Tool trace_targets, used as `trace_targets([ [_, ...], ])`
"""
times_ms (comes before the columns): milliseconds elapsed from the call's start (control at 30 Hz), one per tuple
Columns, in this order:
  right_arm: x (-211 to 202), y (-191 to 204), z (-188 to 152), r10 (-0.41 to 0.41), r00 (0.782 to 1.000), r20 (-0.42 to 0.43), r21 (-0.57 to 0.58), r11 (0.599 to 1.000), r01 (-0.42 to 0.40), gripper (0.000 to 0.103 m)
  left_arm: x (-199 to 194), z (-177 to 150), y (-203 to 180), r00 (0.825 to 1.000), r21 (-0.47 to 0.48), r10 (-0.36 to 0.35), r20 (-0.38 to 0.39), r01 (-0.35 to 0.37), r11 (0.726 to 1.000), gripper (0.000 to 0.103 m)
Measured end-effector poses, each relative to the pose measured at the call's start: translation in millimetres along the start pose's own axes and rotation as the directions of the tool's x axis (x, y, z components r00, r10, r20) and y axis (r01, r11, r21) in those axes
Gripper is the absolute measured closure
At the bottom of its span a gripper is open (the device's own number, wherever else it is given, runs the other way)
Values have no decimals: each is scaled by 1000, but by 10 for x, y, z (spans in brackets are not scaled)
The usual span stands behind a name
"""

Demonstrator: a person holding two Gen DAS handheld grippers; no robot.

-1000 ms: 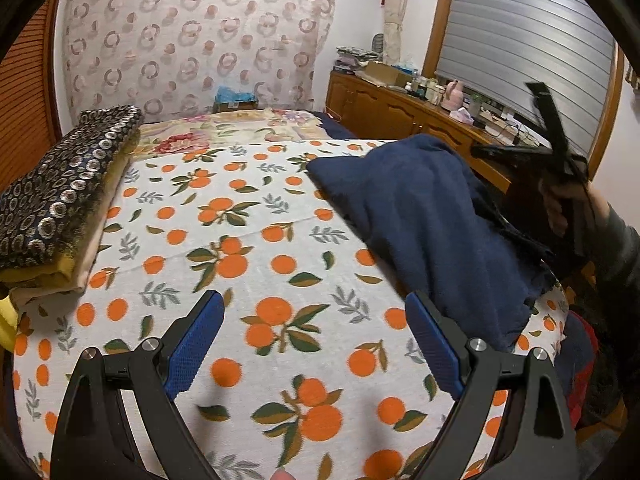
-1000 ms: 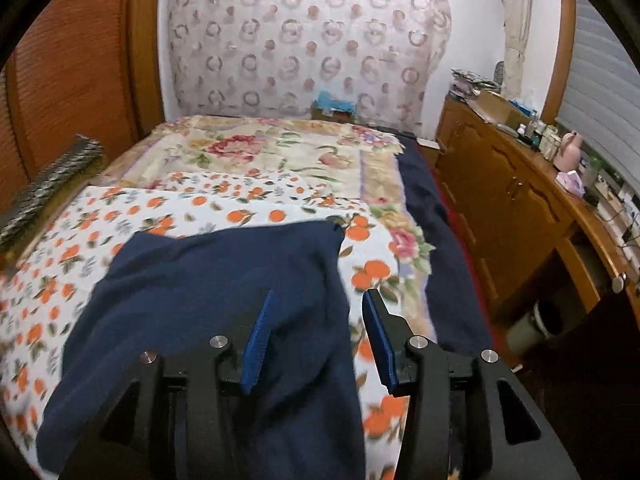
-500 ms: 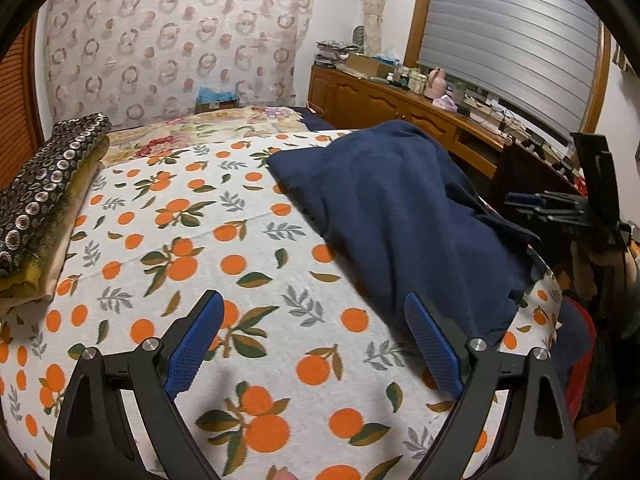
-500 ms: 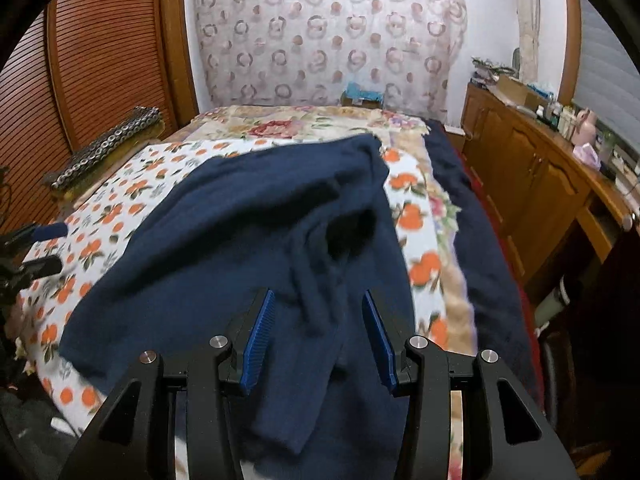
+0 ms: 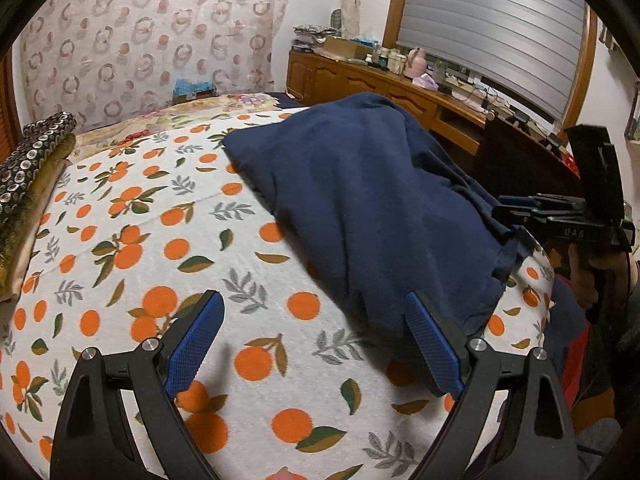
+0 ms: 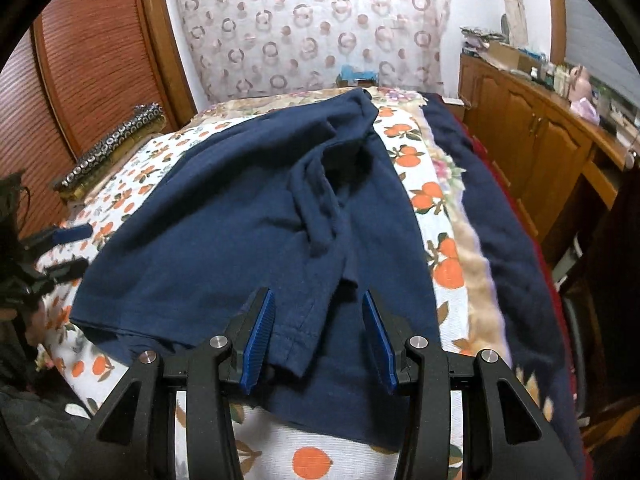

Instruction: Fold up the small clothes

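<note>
Both tools gape: left tool [image 5: 314,340] wide over the orange-print bedsheet [image 5: 168,240], right tool [image 6: 318,340] narrower, straddling the navy garment's [image 6: 240,216] hem.

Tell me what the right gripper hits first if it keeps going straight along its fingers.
Most likely the navy garment: the right gripper, jaws open, has the garment's folded sleeve hem running between its fingers, directly ahead. Height above the fabric is unclear.

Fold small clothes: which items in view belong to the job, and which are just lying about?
Part of the job:
- crumpled navy blue cotton garment
- orange-print white bedsheet it lies on
- left tool, open
- right tool, open

Lying about:
- black-and-gold folded fabric stack
- wooden sideboard
- pink ceramic jug
</note>
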State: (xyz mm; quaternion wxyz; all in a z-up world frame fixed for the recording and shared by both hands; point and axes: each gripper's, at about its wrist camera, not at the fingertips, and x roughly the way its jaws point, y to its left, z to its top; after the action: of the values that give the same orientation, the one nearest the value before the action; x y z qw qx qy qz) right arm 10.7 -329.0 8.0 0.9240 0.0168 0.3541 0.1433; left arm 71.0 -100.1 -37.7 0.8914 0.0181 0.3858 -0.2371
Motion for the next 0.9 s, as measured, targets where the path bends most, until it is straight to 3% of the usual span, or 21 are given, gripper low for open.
trace_targets([
  [100, 9, 30, -24, 45, 999, -3, -3, 999, -45, 57, 4, -4, -16, 1000, 2, 0, -4, 0, 1000, 11],
  [133, 7, 42, -34, 53, 999, -5, -13, 999, -53, 72, 3, -4, -18, 1000, 2, 0, -4, 0, 1000, 11],
  [200, -43, 55, -44, 49, 999, 4, -37, 998, -49, 91, -1, -7, -23, 1000, 2, 0, -3, 0, 1000, 11],
  [267, -137, 45, -50, 2, 999, 34, -43, 999, 0, 97, 5, -3, -20, 1000, 2, 0, -2, 0, 1000, 11],
  [433, -536, -20, -26, -30, 991, 134, -40, 999, 35, 99, -30, -4, -30, 1000, -1, -4, 14, 4, 1000, 11],
  [567, -851, -126, -87, -100, 982, 161, -55, 992, 110, 99, -56, 10, -23, 1000, -2, -7, 22, 7, 1000, 11],
  [700, -927, -228, -223, -161, 979, 121, -53, 984, 169, 99, -57, 10, -49, 1000, 0, -15, 16, 15, 1000, 11],
  [900, -668, -266, -464, -179, 984, -11, -74, 981, 178, 99, -23, 20, -105, 1000, 8, -24, 2, 24, 1000, 11],
])
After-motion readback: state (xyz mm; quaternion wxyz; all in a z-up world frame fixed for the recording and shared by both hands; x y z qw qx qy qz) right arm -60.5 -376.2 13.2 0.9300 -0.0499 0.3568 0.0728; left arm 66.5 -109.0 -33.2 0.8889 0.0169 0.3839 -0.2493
